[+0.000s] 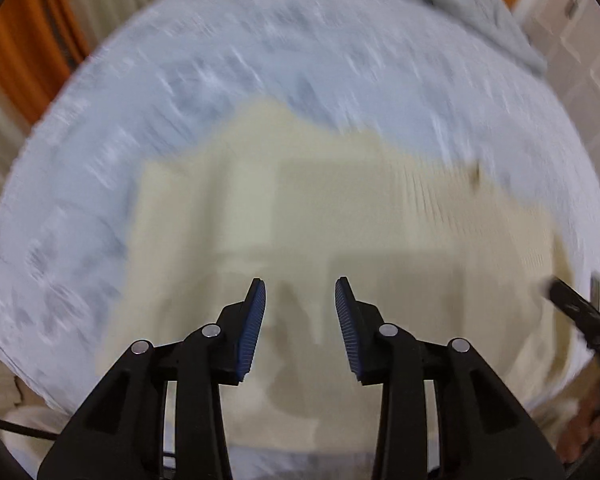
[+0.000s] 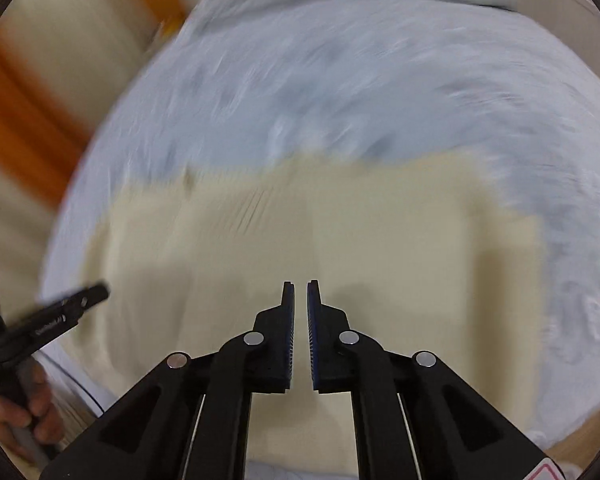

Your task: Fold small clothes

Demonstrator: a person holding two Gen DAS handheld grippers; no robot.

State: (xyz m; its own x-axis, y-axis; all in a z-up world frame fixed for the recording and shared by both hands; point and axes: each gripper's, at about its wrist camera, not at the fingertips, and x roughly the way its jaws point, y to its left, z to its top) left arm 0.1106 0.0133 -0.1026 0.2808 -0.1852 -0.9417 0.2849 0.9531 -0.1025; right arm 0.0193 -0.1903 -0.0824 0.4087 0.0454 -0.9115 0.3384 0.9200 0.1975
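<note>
Left gripper point(image 1: 300, 292) jaws part open, nothing between, above the cream garment point(image 1: 340, 208) lying flat on the pale blue bedcover point(image 1: 260, 60). Right gripper point(image 2: 301, 292) jaws nearly closed, empty. Garment looks light, soft, floppy; best pinched at edges or corners. Frames blurred.

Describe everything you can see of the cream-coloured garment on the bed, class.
The cream-coloured garment is a soft, faintly ribbed fabric, lying flat on the pale blue patterned bedcover, partly folded into overlapping rectangular layers with straight edges. A small dark mark sits near one upper edge. Motion blur hides finer detail. Neither gripper holds it; both hover just above.
</note>
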